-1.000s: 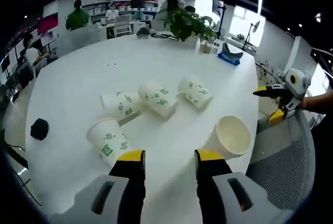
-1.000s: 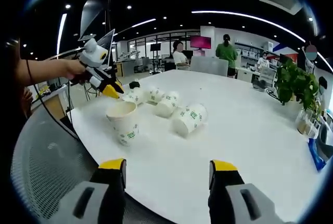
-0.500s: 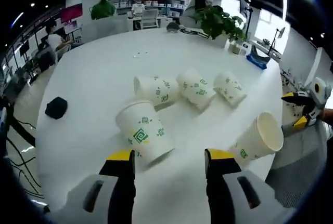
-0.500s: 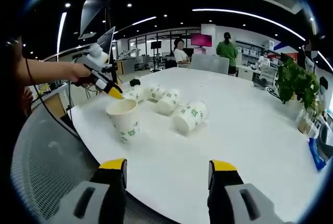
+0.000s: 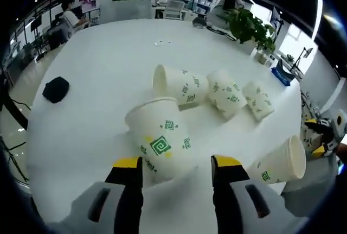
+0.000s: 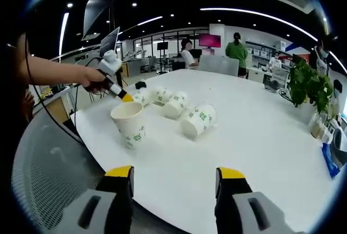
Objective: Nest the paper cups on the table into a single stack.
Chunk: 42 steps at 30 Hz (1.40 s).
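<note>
Closing in, the spread left gripper has the white green-printed toppled paper cup lying dead ahead, base toward it.

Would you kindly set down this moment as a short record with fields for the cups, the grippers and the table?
Cups: five paper cups; nearest cup lying on its side between the left gripper's jaws; one upright cup; three more on their sides
Stack: none yet
Left gripper: open around nearest cup
Right gripper: open, holding nothing
Table: white
Other: black object, potted plant
</note>
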Each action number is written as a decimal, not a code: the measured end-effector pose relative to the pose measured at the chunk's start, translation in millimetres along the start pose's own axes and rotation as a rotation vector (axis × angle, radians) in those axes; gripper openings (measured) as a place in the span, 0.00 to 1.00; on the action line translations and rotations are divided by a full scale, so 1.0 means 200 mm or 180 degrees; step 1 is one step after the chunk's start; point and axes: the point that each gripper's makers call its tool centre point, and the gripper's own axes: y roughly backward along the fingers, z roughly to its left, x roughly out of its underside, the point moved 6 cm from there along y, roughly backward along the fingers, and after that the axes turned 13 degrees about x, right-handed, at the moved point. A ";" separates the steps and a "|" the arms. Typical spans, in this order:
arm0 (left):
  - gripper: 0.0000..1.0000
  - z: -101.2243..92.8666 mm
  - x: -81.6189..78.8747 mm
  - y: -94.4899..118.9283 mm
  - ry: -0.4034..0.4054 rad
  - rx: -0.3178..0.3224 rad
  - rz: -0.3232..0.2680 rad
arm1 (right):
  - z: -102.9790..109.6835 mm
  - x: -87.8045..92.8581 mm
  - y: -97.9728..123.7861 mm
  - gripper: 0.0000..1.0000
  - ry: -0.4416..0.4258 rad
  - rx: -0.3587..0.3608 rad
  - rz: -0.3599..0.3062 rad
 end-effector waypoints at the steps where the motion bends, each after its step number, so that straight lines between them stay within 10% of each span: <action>1: 0.48 0.01 -0.01 -0.01 0.0027 -0.0010 -0.0011 | 0.00 0.00 0.00 0.60 0.0000 0.0002 0.0001; 22: 0.36 0.04 0.06 0.03 0.0123 -0.0063 -0.0050 | 0.00 0.00 0.00 0.60 -0.0007 0.0002 -0.0013; 42: 0.34 -0.12 0.14 0.16 0.0043 0.0171 -0.0247 | 0.00 -0.01 0.00 0.63 0.0017 0.0000 -0.0020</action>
